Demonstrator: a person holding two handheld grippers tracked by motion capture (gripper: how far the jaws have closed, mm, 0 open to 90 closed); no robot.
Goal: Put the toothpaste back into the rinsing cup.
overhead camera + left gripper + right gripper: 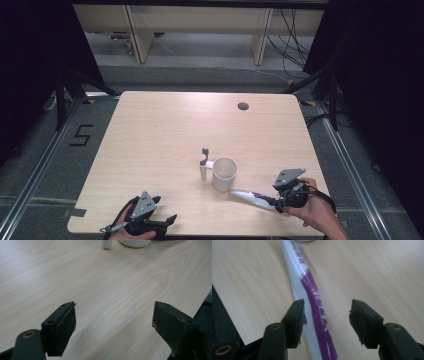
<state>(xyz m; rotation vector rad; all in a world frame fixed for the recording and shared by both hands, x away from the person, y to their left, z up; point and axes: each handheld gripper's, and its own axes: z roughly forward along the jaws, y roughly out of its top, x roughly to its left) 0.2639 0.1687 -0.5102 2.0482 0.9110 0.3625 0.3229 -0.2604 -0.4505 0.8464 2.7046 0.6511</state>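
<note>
A long white and purple packet (251, 196) lies flat on the wooden table (165, 125), one end near a white mug (224, 173). My right gripper (276, 202) sits at the packet's near end. In the right gripper view its jaws stand apart on either side of the packet (317, 302) and the pads do not touch it; the right gripper (325, 312) is open. A small white upright item with a pink and grey top (204, 167) stands just left of the mug. My left gripper (167, 221) rests open near the front edge, with bare wood between the jaws of the left gripper (113, 315).
A dark round grommet (243, 106) sits near the table's far edge. In the left gripper view the mug's base (135, 243) and the small white item (107, 243) show at the top. Black curtains and metal floor rails flank the table.
</note>
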